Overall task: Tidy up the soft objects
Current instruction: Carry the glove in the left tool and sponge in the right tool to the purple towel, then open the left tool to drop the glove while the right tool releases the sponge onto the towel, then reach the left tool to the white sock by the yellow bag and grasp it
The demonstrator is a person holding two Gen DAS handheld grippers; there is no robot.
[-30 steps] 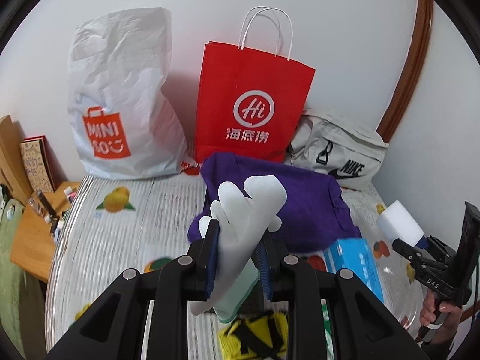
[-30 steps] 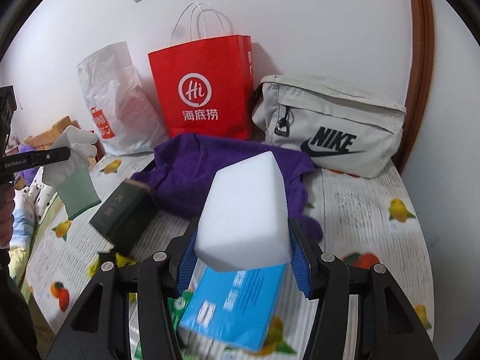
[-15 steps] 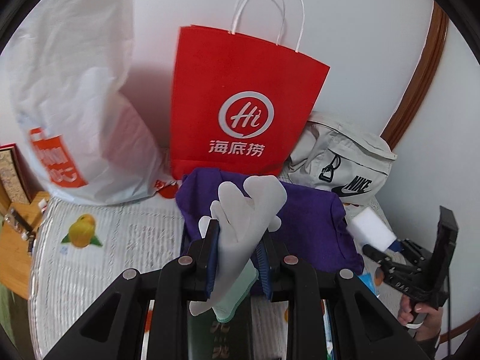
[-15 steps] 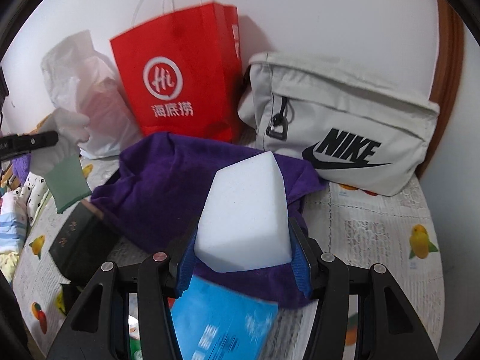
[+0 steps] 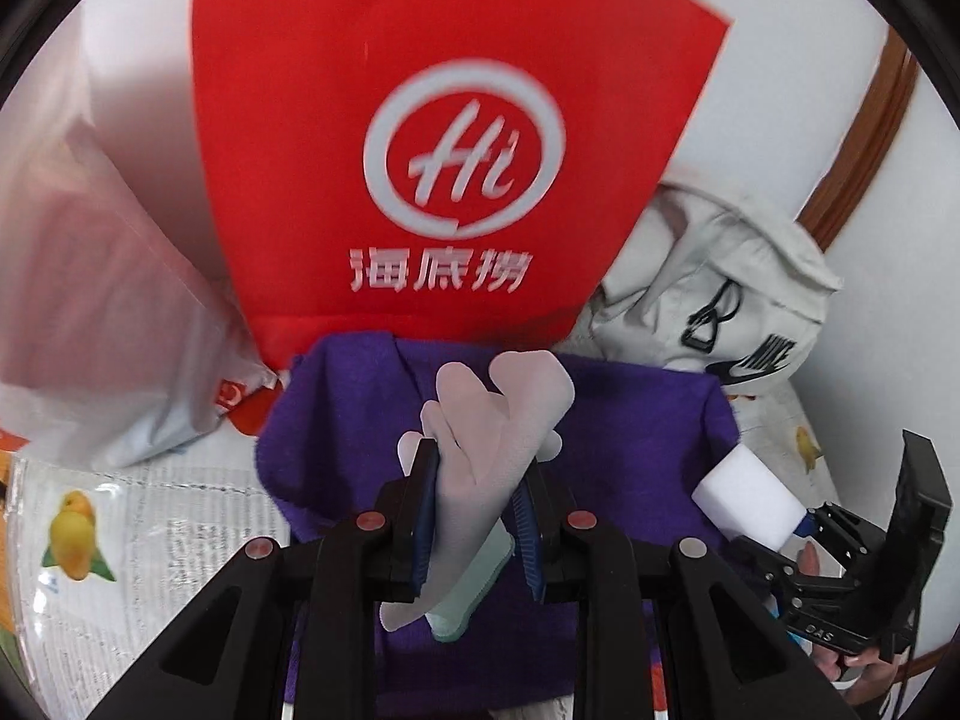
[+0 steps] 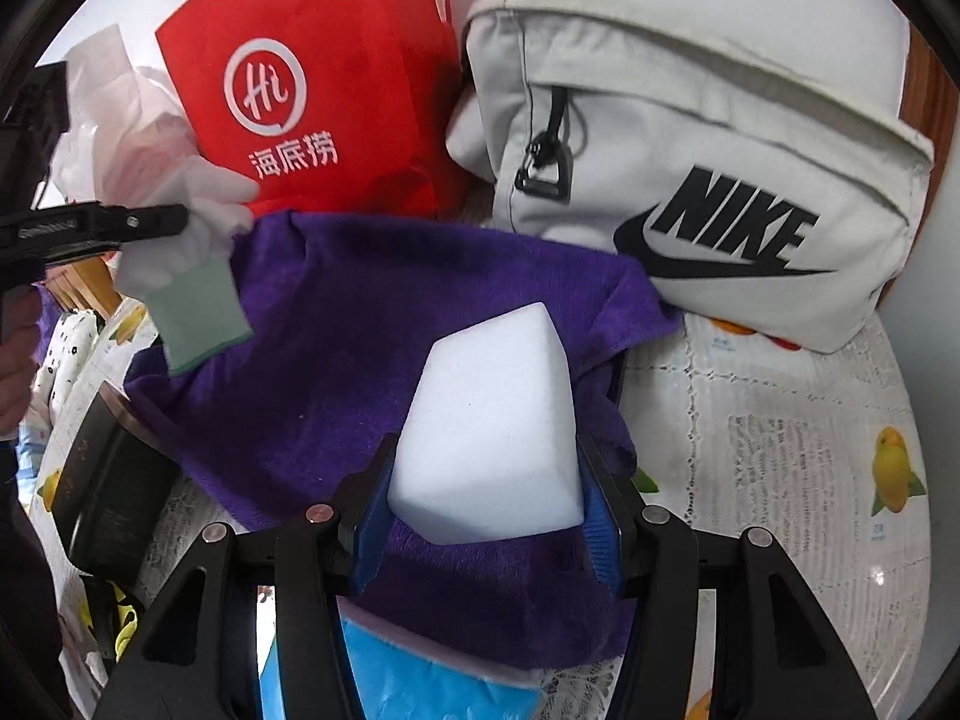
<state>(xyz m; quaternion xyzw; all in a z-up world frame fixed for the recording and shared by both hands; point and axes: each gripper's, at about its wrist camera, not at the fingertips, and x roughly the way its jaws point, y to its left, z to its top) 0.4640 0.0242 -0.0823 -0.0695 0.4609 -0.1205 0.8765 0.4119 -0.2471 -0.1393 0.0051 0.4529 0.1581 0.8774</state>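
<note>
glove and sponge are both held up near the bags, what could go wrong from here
1. The left gripper pinches the white glove only at mid-length; its cuff and fingers hang free and could snag or slip.
2. The red paper bag stands close ahead; a nudge might tip it.
3. The right gripper squeezes the white sponge by its lower part, so it might pop out.

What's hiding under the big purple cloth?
A blue pack pokes out from under the front edge of the purple cloth. The tablecloth with fruit pictures shows around it. Anything else beneath is covered.

Home: shopping bags (image 5: 456, 138), fruit-print tablecloth (image 6: 798, 456)
</note>
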